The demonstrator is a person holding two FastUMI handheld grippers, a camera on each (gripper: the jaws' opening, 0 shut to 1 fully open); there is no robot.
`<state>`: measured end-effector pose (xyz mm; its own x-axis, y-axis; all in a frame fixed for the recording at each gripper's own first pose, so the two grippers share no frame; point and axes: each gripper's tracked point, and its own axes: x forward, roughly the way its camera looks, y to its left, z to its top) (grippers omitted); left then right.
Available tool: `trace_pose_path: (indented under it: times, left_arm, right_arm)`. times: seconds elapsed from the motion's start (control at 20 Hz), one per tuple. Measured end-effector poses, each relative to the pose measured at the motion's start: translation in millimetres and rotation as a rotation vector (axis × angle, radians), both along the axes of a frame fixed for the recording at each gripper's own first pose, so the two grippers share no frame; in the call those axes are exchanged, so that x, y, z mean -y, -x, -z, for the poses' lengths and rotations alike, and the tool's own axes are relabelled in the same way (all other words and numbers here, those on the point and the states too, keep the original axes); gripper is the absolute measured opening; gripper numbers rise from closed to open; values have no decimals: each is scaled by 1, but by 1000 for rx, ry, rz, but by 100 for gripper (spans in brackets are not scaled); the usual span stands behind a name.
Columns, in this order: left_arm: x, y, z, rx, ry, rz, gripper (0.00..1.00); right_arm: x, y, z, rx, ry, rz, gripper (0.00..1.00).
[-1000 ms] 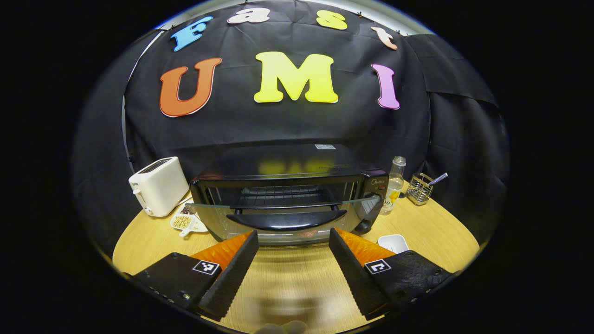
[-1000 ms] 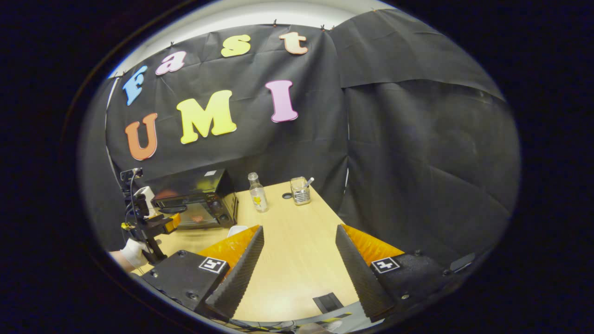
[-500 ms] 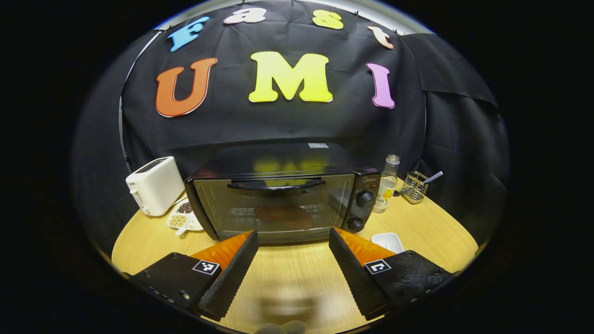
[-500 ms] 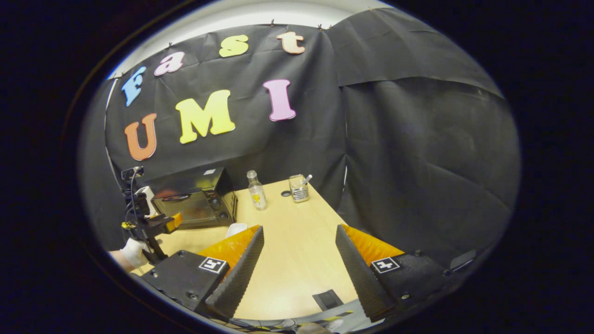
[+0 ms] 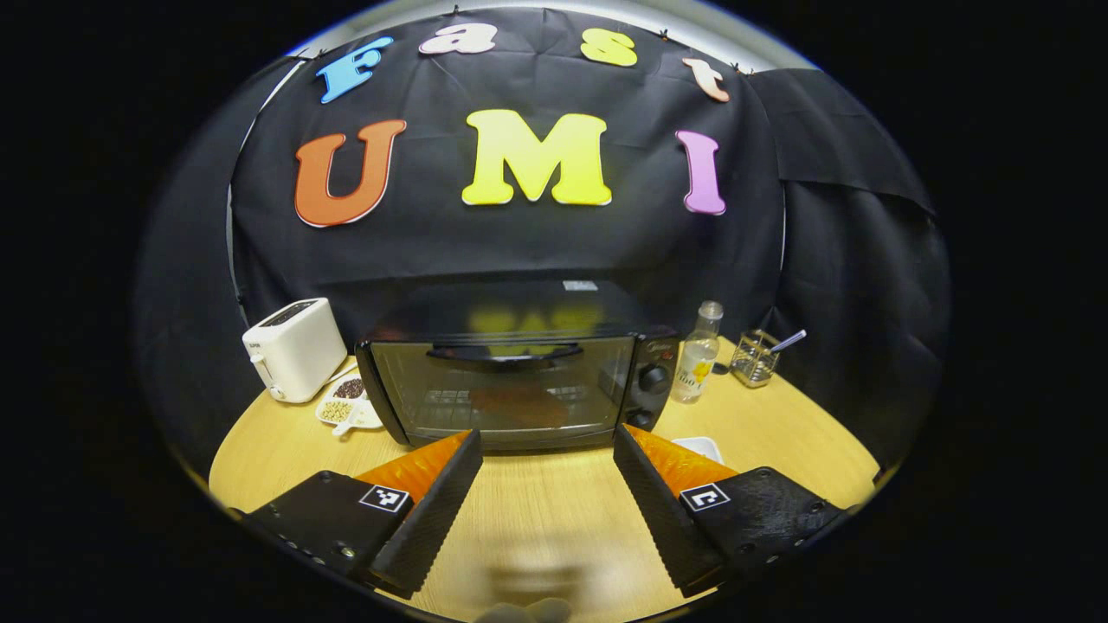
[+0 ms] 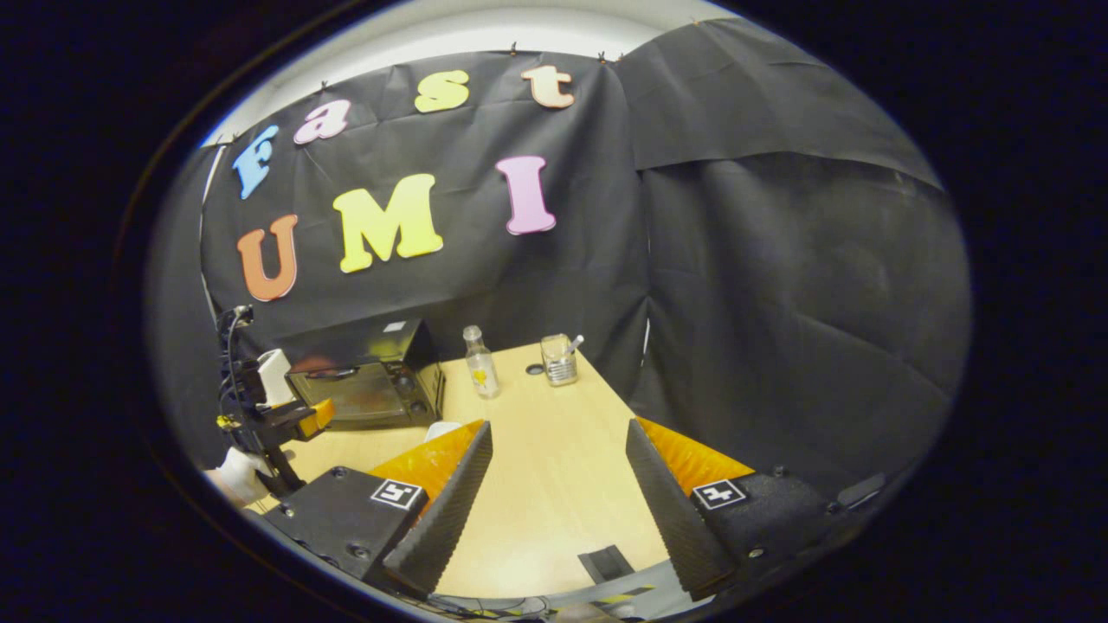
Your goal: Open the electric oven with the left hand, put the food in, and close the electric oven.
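The black electric oven (image 5: 511, 381) stands on the round wooden table with its glass door shut. A brown piece of food (image 5: 519, 403) lies inside, dimly seen through the glass. My left gripper (image 5: 547, 510) is open, a short way back from the oven front, with nothing between its fingers. In the right gripper view the oven (image 6: 368, 383) sits at the far left, and the left gripper (image 6: 290, 420) is held by a gloved hand in front of it. My right gripper (image 6: 558, 510) is open over bare table, well off to the oven's right.
A white toaster (image 5: 293, 349) and a small divided dish of beans (image 5: 346, 407) sit left of the oven. On its right are a clear bottle (image 5: 698, 363), a wire holder (image 5: 755, 359) and a small white dish (image 5: 697, 447). The table edge (image 6: 606, 567) lies under the right gripper.
The oven door, half-open one second ago, swung up and is shut. My left gripper has drawn back from the oven, which looks smaller. The right gripper has barely moved.
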<state>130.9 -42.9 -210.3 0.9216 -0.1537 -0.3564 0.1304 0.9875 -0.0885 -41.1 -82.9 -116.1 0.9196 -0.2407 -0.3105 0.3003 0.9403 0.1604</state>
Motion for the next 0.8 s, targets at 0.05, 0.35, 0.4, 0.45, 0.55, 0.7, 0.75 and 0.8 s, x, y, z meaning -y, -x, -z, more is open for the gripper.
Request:
trace_pose_path:
  times: [0.05,0.35,0.4,0.45,0.55,0.7,0.75,0.8]
  left_arm:
    - [0,7,-14,24,2,-1,98]
    - [-4,72,-132,219,43,-53,97]
    - [-5,86,-150,245,33,-66,96]
    - [-5,101,-164,268,23,-76,96]
    - [-3,129,-189,309,7,-95,96]
    - [-3,173,-203,309,0,-150,96]
    - [-1,186,-206,307,-1,-169,96]
    - [-3,198,-210,317,-8,-190,96]
  right_arm:
    - [2,-1,-11,26,17,-7,96]
    - [5,0,-63,157,112,-113,96]
    - [7,3,-68,178,124,-130,99]
    - [6,5,-77,206,128,-151,99]
    - [7,10,-87,240,145,-193,99]
    - [10,24,-97,286,160,-239,99]
    - [12,28,-99,299,160,-252,99]
    - [13,32,-97,304,160,-269,98]
